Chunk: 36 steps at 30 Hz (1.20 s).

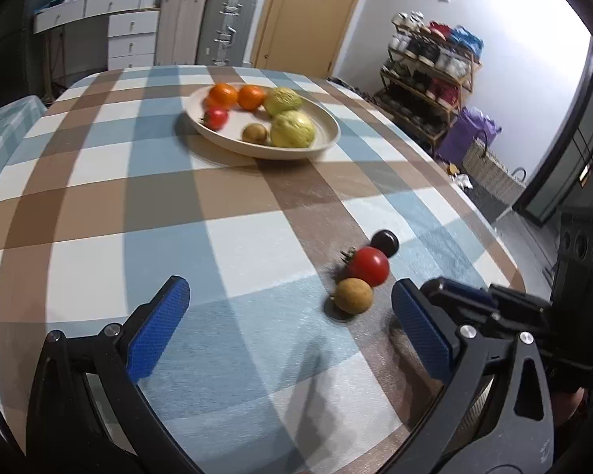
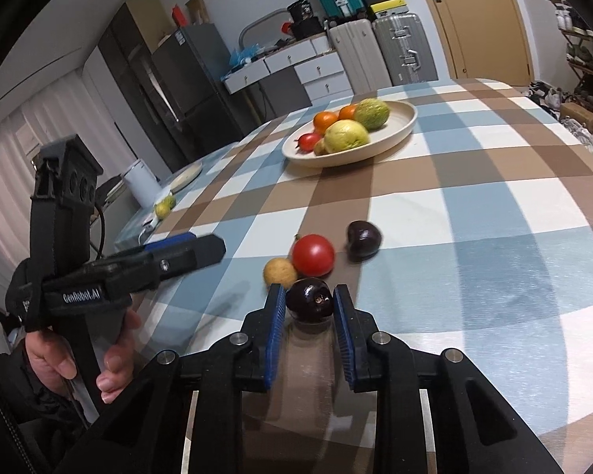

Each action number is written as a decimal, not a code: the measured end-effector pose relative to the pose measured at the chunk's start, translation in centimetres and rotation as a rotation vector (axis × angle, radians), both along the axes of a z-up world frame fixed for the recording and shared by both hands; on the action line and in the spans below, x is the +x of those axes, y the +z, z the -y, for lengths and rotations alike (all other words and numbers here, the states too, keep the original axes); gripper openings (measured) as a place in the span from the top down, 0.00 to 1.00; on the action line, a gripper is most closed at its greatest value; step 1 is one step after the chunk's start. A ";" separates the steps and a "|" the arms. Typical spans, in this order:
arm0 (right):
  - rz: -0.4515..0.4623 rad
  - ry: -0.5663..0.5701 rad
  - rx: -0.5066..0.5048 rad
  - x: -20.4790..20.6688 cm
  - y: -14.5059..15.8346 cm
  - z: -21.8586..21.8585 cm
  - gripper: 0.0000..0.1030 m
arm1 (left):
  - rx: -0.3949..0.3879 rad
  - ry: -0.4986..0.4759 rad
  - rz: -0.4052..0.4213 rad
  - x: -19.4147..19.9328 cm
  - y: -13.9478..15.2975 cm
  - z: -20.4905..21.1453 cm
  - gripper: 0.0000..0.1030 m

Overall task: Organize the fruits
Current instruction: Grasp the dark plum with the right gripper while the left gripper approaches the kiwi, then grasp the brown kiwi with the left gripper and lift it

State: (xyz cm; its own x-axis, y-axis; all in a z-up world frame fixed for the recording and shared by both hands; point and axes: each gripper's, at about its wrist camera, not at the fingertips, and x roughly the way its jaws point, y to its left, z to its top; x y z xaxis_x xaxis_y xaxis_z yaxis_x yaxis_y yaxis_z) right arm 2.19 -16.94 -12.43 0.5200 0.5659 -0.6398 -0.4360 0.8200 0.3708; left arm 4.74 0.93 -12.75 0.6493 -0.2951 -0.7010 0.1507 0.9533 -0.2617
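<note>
My right gripper (image 2: 308, 295) is shut on a dark plum (image 2: 310, 301), held just above the checked tablecloth. Beside it lie a red tomato (image 2: 313, 254), a small tan fruit (image 2: 279, 271) and a second dark plum (image 2: 363, 239). In the left wrist view these three sit in a row: plum (image 1: 385, 241), tomato (image 1: 369, 265), tan fruit (image 1: 353, 295). My left gripper (image 1: 290, 290) is open over the cloth, with the tan fruit just inside its right finger. A cream plate (image 1: 320, 146) farther back holds two oranges, two yellow-green fruits, a tomato and a kiwi.
The table's rounded edge (image 1: 494, 229) runs along the right, with a shoe rack (image 1: 427, 79) and bags beyond. A hand (image 2: 114, 359) holds my left gripper (image 2: 207, 241). A side table at left bears a white jug (image 2: 140, 181) and a yellow fruit (image 2: 165, 206).
</note>
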 end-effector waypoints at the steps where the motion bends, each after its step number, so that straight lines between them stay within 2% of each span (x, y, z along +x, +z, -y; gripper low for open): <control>1: 0.001 -0.007 0.003 0.0 0.0 0.3 0.75 | 0.018 -0.009 -0.004 0.1 -0.1 0.4 0.01; 4: -0.004 -0.029 0.020 0.0 0.0 1.1 0.75 | 0.063 -0.044 -0.001 0.6 -0.2 1.7 0.01; 6: -0.023 -0.030 0.073 0.1 0.2 1.8 0.75 | 0.081 -0.092 -0.011 0.9 -0.4 2.7 0.01; 8: -0.007 -0.043 0.074 -0.1 0.5 2.0 0.75 | 0.122 -0.110 -0.018 1.0 -0.8 3.5 0.02; 11: 0.007 -0.046 0.082 -0.3 0.8 2.2 0.75 | 0.101 -0.130 -0.031 1.1 -1.1 3.7 0.05; 14: 0.012 -0.043 0.083 -0.4 0.8 2.4 0.75 | 0.085 -0.138 -0.043 1.3 -1.3 3.7 0.14; 17: 0.017 -0.031 0.087 -0.6 0.7 2.5 0.75 | 0.078 -0.147 -0.049 1.4 -1.3 3.7 0.28; 19: 0.017 -0.032 0.090 -0.7 0.7 2.6 0.75 | 0.070 -0.161 -0.049 1.4 -1.3 3.8 0.43; 25: 0.009 -0.041 0.096 -0.6 0.4 3.0 0.75 | 0.056 -0.213 -0.057 1.1 -1.4 4.5 0.72; 27: 0.007 -0.041 0.097 -0.6 0.3 3.1 0.75 | 0.049 -0.218 -0.061 1.1 -1.5 4.4 0.75; 36: 0.008 -0.021 0.088 -0.6 0.5 2.4 0.75 | 0.005 -0.205 -0.041 0.8 -0.8 3.0 0.76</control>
State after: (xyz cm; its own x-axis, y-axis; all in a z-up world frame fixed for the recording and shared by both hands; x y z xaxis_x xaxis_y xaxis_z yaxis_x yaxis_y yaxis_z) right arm 1.56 -19.36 -11.93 0.5374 0.6083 -0.5841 -0.4221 0.7937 0.4382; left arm 5.56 -2.09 -13.51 0.5466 -0.4148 -0.7274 0.3309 0.9050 -0.2675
